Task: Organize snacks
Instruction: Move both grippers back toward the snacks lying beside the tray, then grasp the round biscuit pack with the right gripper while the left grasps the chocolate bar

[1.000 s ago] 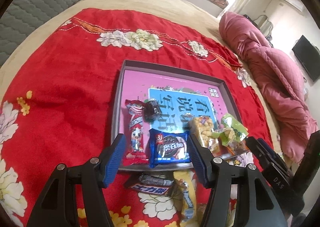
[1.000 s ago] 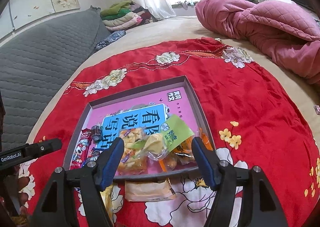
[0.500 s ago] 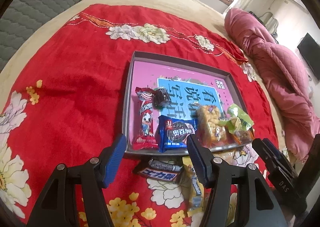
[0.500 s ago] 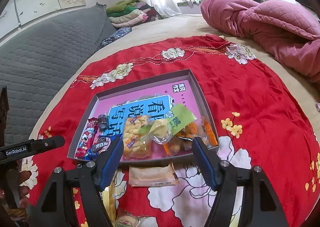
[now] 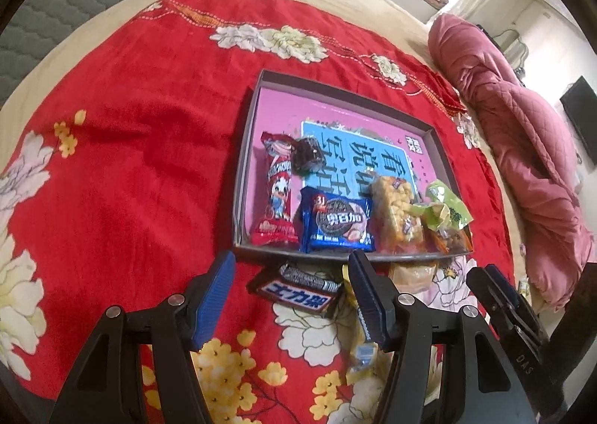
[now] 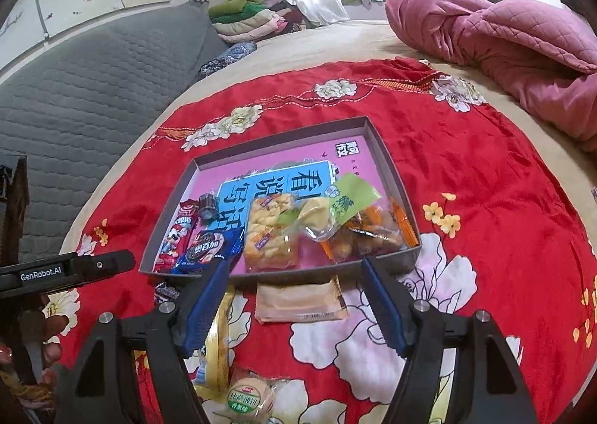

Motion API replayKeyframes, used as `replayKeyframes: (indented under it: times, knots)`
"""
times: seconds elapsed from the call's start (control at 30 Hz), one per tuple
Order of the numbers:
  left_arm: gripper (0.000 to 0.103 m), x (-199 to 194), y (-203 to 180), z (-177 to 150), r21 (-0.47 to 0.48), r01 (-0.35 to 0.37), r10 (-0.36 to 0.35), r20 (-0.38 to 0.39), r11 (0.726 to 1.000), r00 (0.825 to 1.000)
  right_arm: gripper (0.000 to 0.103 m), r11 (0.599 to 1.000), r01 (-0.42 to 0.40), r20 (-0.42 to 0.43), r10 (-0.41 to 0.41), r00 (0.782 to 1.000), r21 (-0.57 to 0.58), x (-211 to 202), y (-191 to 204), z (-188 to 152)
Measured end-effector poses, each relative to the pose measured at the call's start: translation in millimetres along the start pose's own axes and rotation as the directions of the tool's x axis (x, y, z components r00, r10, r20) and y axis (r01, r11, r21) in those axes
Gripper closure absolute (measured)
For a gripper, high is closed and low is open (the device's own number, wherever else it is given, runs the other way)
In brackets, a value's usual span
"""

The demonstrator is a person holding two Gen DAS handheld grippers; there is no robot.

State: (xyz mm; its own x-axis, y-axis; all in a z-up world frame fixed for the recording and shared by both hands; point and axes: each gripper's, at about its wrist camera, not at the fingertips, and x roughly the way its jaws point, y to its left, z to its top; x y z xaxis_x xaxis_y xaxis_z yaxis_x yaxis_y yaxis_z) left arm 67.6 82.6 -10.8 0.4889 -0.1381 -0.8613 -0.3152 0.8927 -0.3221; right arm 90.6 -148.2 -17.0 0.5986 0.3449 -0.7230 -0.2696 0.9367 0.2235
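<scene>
A shallow grey tray (image 5: 250, 114) (image 6: 388, 166) with a pink and blue floor lies on the red cloth. Along its near edge lie a red milk-candy packet (image 5: 276, 192), a dark wrapped sweet (image 5: 306, 154), a blue cookie pack (image 5: 337, 224) (image 6: 209, 248), a yellow puff pack (image 5: 395, 211) (image 6: 270, 233) and a green-labelled bag (image 5: 446, 209) (image 6: 350, 200). In front of the tray lie a brown chocolate bar (image 5: 298, 291), a tan packet (image 6: 300, 302), a yellow packet (image 6: 220, 330) and a round cake pack (image 6: 248, 396). My left gripper (image 5: 293, 299) is open and empty above the chocolate bar. My right gripper (image 6: 294, 302) is open and empty over the tan packet.
The red flowered cloth (image 5: 130, 170) covers a beige bed. A pink quilt (image 5: 522, 133) (image 6: 485, 24) is heaped to the right. A grey padded headboard (image 6: 93, 77) runs along the left. Folded clothes (image 6: 250, 19) lie at the far end.
Both grippers have pulled back toward me from the tray's near edge. The loose snacks in front of the tray have come into view. Both stay open.
</scene>
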Motion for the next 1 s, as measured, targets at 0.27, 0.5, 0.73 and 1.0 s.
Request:
replayKeyframes:
  times: [0.27, 0.5, 0.73, 1.0]
  knots:
    - [0.038, 8, -1, -16, -0.019, 0.003, -0.004, -0.052, 1.000, 0.999, 0.031, 0.999, -0.034, -0.071, 0.032, 0.997, -0.026, -2, 7, -14]
    - [0.038, 14, 0, -23, -0.042, -0.011, 0.008, -0.074, 0.999, 0.997, 0.031, 0.996, -0.048, -0.173, 0.034, 0.984, -0.078, 0, 16, -36]
    - [0.038, 22, 2, -28, -0.057, -0.015, 0.009, -0.094, 0.998, 0.995, 0.031, 0.994, -0.053, -0.268, 0.026, 0.963, -0.093, 12, 20, -50]
    - [0.038, 35, 5, -32, -0.106, -0.013, -0.001, -0.131, 0.994, 0.991, 0.031, 0.992, -0.055, -0.351, 0.013, 0.936, -0.110, 25, 24, -65]
